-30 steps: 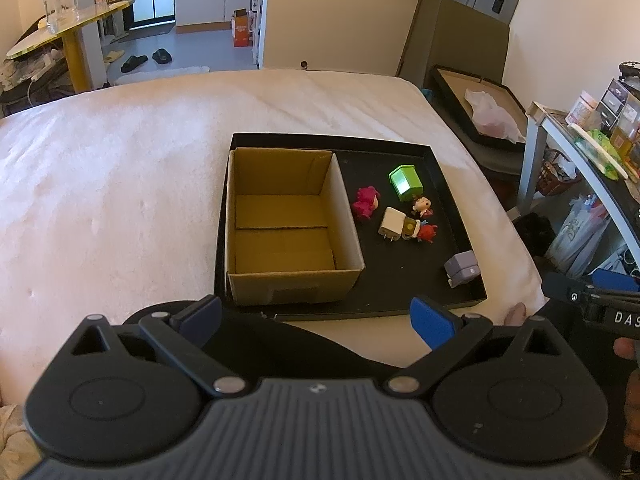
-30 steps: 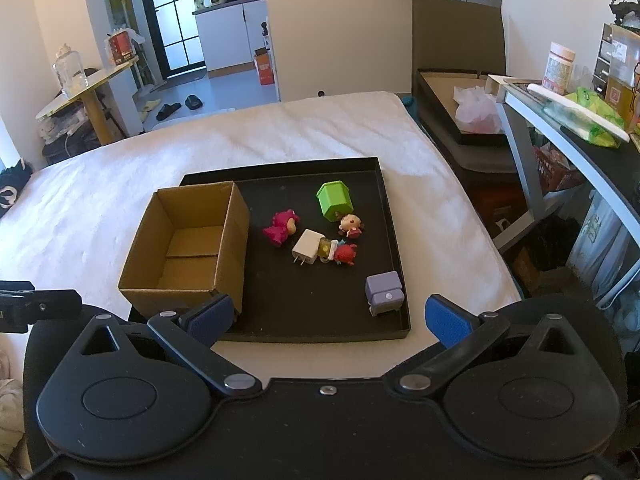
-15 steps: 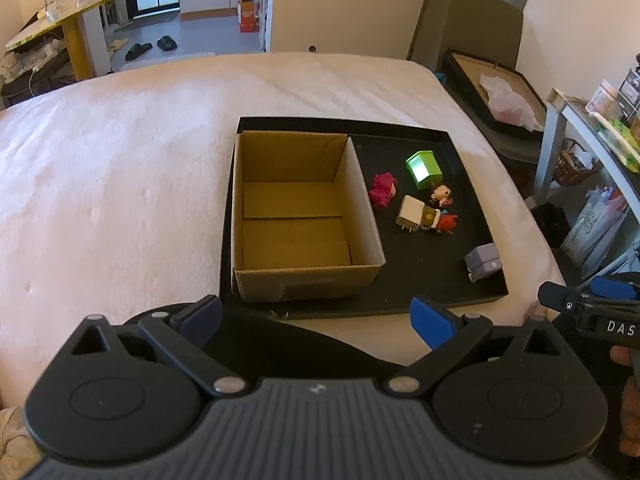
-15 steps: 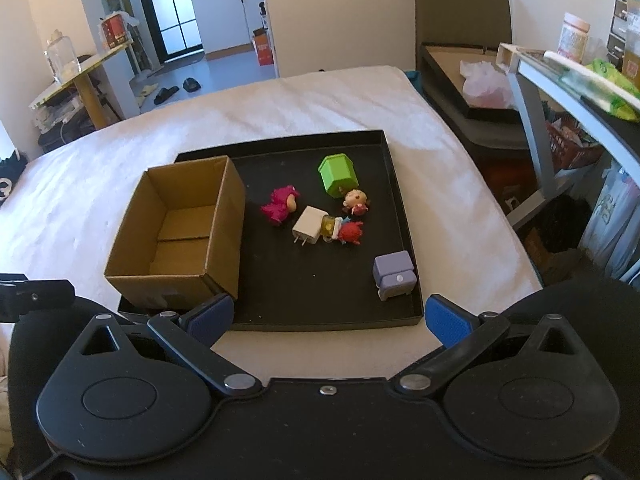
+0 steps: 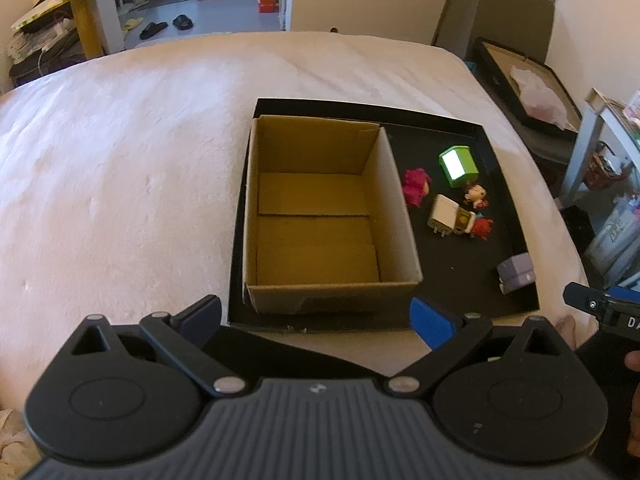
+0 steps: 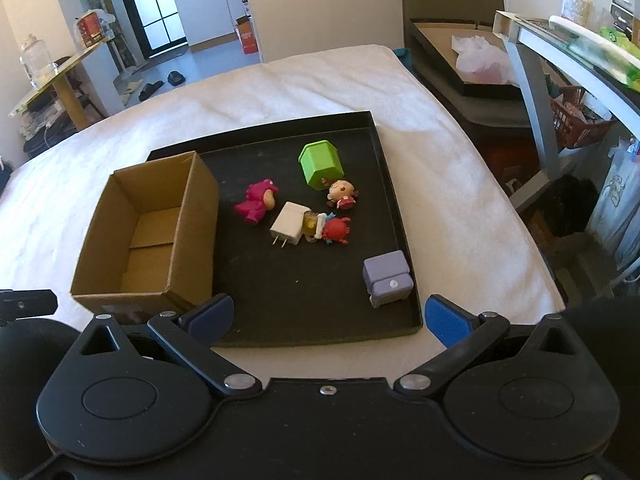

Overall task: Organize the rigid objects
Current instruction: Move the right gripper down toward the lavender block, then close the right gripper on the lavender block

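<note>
**Both grippers poised, nothing picked yet**

Fingers of the right gripper (image 6: pixel 326 316) stand wide apart and hold nothing, hovering at the near edge of the black tray (image 6: pixel 400 216); the left gripper (image 5: pixel 316 316) is likewise spread and empty, facing the cardboard box (image 5: pixel 394 184), which looks bare inside.

All the pieces lie loose on the tray to the right of the box: a lilac block (image 6: pixel 387 278) nearest the right gripper, a white plug adapter (image 6: pixel 289 223) touching a red figurine (image 6: pixel 336 230), a pink figurine (image 6: pixel 256 202), a green house-shaped box (image 6: pixel 321 164) and a small doll (image 6: pixel 342 192).

The lilac block seems the easiest first pick: it sits apart from the rest, though just beside the tray wall, so come straight down and close across its flat sides
</note>
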Demonstrator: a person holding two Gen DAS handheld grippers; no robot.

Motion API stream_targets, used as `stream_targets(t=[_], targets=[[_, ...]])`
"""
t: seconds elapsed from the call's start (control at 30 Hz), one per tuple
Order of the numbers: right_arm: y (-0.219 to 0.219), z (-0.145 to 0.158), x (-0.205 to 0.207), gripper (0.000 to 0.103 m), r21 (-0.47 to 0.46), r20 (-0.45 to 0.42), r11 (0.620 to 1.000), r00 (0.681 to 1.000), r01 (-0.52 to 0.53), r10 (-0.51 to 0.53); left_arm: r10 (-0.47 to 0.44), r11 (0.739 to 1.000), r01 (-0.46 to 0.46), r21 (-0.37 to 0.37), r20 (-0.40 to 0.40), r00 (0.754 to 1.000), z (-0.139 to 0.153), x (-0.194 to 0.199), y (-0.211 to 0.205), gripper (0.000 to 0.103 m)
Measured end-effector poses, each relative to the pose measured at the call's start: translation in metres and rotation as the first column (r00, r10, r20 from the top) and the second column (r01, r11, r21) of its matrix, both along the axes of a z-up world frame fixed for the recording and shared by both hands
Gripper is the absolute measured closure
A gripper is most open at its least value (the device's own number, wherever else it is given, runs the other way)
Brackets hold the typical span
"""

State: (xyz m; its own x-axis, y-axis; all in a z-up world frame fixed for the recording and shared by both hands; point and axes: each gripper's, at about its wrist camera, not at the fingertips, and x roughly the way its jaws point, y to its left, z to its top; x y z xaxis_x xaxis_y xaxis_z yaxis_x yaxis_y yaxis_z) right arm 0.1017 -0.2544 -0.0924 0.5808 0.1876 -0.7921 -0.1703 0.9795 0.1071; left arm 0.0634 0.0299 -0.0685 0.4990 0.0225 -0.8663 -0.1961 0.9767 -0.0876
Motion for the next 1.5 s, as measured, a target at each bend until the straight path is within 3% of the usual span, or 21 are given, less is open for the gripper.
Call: stream_targets(t=[0.17, 0.33, 0.57, 0.8, 0.93, 1.13, 1.23, 1.37, 1.43, 1.5], targets=[[-0.002, -0.008, 0.014, 0.002, 0.012, -0.020, 1.000, 1.000, 0.009, -0.009, 0.033, 0.999, -0.033, 0.011, -0.015, 0.999, -0.009, 0.012, 0.006, 0.003], [-0.004, -0.017, 0.029, 0.018, 0.038, -0.056, 0.999, 0.998, 0.015, -0.013, 0.077, 0.997, -0.076, 0.020, -0.013, 0.997, -0.016, 0.024, 0.016, 0.004], [-0.006, -0.034, 0.054, 0.024, 0.052, -0.118, 0.997, 0.992, 0.051, -0.045, 0.151, 0.988, -0.150, 0.031, -0.024, 0.988, -0.030, 0.036, 0.036, 0.006], [-0.007, -0.060, 0.087, 0.025, -0.025, -0.198, 0.991, 0.971, 0.132, -0.134, 0.191, 0.981, -0.189, 0.049, -0.045, 0.981, -0.048, 0.048, 0.050, 0.008], [-0.001, -0.075, 0.101, 0.025, -0.115, -0.197, 0.985, 0.968, 0.132, -0.153, 0.183, 0.980, -0.178, 0.088, -0.053, 0.982, -0.059, 0.053, 0.051, 0.010], [0.005, -0.095, 0.114, 0.025, -0.135, -0.255, 0.985, 0.957, 0.109, -0.141, 0.202, 0.978, -0.199, 0.067, -0.038, 0.979, -0.067, 0.058, 0.057, 0.019], [0.007, -0.103, 0.120, 0.025, -0.152, -0.269, 0.982, 0.951, 0.112, -0.150, 0.228, 0.973, -0.227, 0.053, -0.032, 0.973, -0.069, 0.061, 0.063, 0.030], [0.006, -0.116, 0.127, 0.024, -0.179, -0.296, 0.977, 0.941, 0.116, -0.166, 0.252, 0.967, -0.250, 0.056, -0.053, 0.966, -0.069, 0.068, 0.073, 0.032], [0.009, -0.118, 0.129, 0.025, -0.189, -0.290, 0.976, 0.943, 0.109, -0.161, 0.251, 0.967, -0.248, 0.056, -0.049, 0.967, -0.069, 0.070, 0.076, 0.032], [0.012, -0.118, 0.127, 0.030, -0.208, -0.270, 0.973, 0.950, 0.101, -0.157, 0.245, 0.969, -0.242, 0.050, -0.048, 0.968, -0.070, 0.070, 0.077, 0.040]])
